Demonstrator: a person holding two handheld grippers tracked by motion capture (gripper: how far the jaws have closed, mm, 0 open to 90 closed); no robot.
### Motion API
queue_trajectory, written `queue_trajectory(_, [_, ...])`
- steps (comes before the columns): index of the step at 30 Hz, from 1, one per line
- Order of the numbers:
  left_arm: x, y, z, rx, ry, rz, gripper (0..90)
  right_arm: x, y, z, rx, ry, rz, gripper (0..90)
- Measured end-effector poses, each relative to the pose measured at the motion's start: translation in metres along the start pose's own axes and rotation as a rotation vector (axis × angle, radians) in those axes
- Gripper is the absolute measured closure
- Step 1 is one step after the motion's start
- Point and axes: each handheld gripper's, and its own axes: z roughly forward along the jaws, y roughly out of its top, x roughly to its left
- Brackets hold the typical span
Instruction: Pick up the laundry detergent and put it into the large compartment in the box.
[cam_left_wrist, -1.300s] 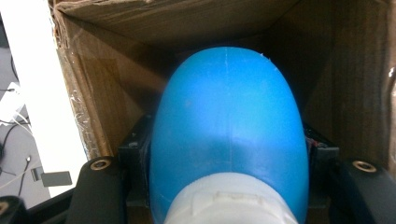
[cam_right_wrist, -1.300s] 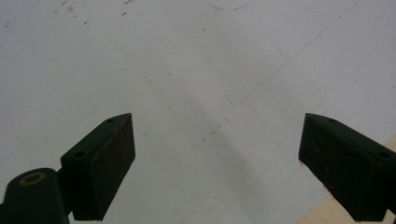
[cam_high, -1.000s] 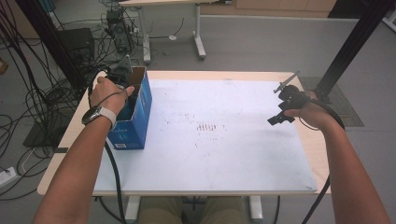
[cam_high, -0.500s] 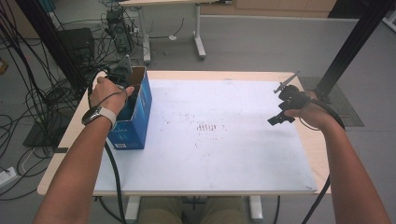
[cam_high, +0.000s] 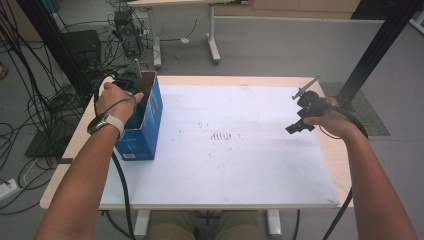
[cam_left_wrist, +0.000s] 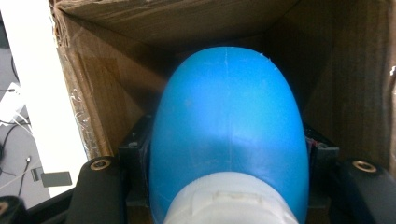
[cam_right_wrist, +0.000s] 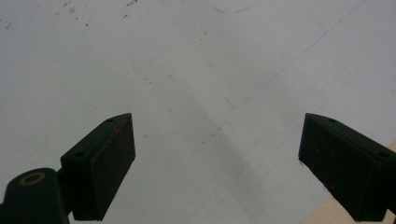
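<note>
An open blue cardboard box (cam_high: 145, 131) stands on the table's left side. The person's left hand (cam_high: 116, 99) reaches down into it. Inside the box, my left gripper (cam_left_wrist: 229, 161) is shut on a smooth blue rounded object with a white base (cam_left_wrist: 229, 116), and the brown cardboard walls (cam_left_wrist: 140, 28) close in around it. My right gripper (cam_high: 298, 125) hovers over the right edge of the white mat (cam_high: 240, 170). Its jaws stand wide open with nothing between them, and bare mat lies under the right gripper (cam_right_wrist: 217, 158).
The wooden table (cam_high: 62, 172) carries the white mat, which has small reddish marks (cam_high: 224, 136) at its middle. Cables and a dark stand (cam_high: 60, 55) lie on the floor to the left. A black post (cam_high: 380, 45) rises at the back right.
</note>
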Motion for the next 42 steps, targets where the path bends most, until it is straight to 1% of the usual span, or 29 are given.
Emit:
queue_trajectory(33, [-0.0022,0.0013,-0.0003,0.008,0.005,-0.001,37.3,0.0013,0.0033,-0.0012,-0.003,-0.001,-0.001,10.7])
queue_trajectory(37, [-0.0020,0.0022,-0.0005,0.013,0.005,-0.004,37.3,0.0012,0.0043,-0.0014,-0.002,-0.002,-0.007,10.7])
queue_trajectory(42, [-0.0018,0.0017,-0.0004,0.012,0.005,-0.003,37.3,0.0004,0.0026,0.0010,0.001,0.002,0.001,10.7])
